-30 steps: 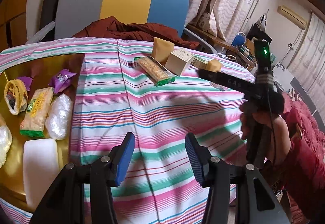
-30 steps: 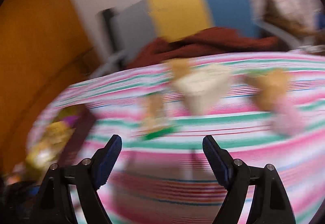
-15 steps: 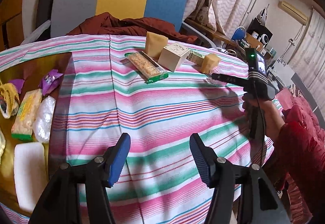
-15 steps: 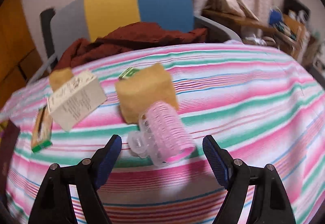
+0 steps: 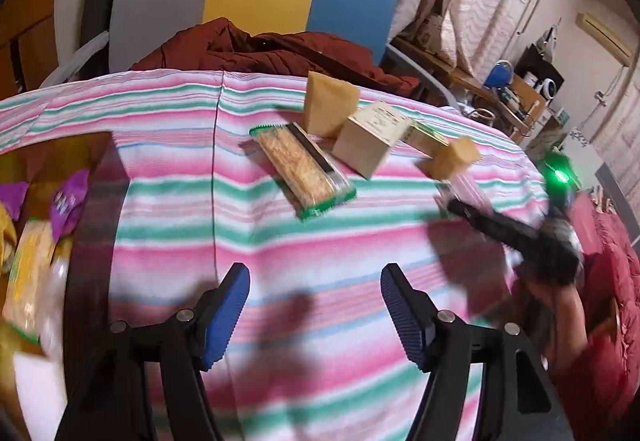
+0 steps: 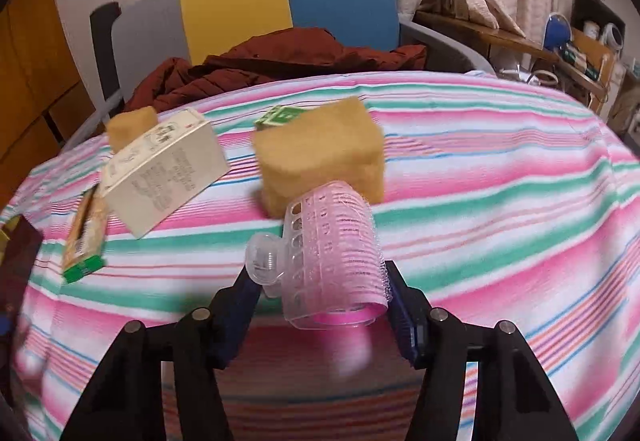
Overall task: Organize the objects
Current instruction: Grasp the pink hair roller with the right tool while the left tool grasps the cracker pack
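Note:
On the striped tablecloth [image 6: 500,201] lies a pink hair roller [image 6: 332,241] with a clear clip, just in front of a tan sponge block [image 6: 320,153]. My right gripper [image 6: 320,301] is closing on the roller, and both blue pads touch its sides. My left gripper [image 5: 314,317] hovers over bare cloth, its jaws opening with nothing between them. Beyond it lie a snack bar [image 5: 304,169], a tan sponge [image 5: 328,109], a cream box [image 5: 370,137] and a small sponge cube [image 5: 456,157]. The right gripper [image 5: 456,206] shows blurred at the right.
A golden tray [image 5: 60,149] at the left holds purple packets, a yellow bar and other wrapped items. A small green box [image 6: 280,115] sits behind the sponge block. Behind the table stands a chair [image 5: 260,1] with a dark red garment over it. Shelves with clutter stand at the right.
The left gripper moved right, away from the tray, and its jaws widened. The right gripper swung over to the pink roller, dropped toward it and narrowed its jaws around it.

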